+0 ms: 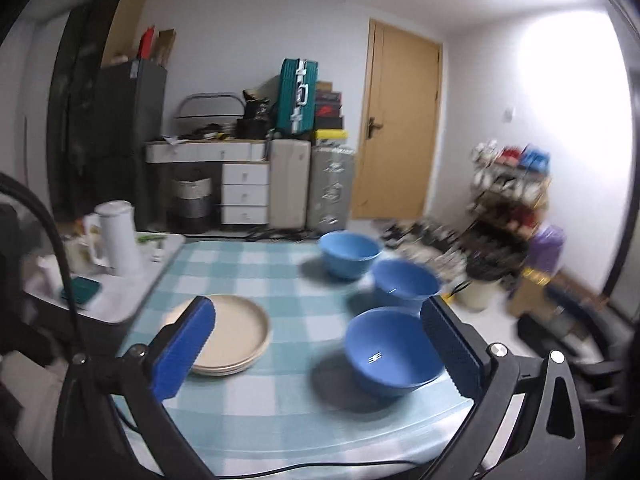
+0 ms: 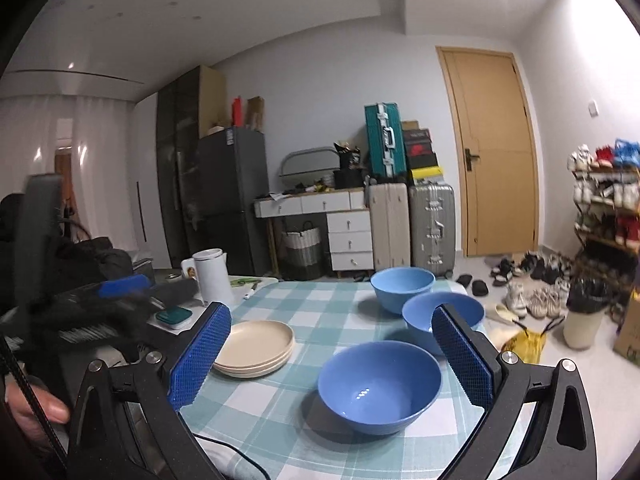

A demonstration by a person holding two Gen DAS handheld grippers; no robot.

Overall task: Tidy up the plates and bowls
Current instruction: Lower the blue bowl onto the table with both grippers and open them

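Note:
Three blue bowls stand in a row on the right of the checked tablecloth (image 1: 248,264): a near bowl (image 1: 384,352) (image 2: 380,384), a middle bowl (image 1: 404,284) (image 2: 420,316) and a paler far bowl (image 1: 350,252) (image 2: 402,284). A stack of cream plates (image 1: 236,328) (image 2: 260,340) lies on the left. My left gripper (image 1: 316,306) is open above the table's near edge, with nothing between its blue pads. My right gripper (image 2: 331,310) is open too, back from the bowls and holding nothing. Its right finger hides part of the middle bowl.
A white kettle (image 1: 118,236) (image 2: 212,276) and a teal case (image 2: 174,316) sit on a low side table to the left. A black cable (image 2: 232,452) lies across the table's near edge. Shoes, a bin (image 2: 584,312) and a yellow bag (image 2: 524,344) cover the floor at right.

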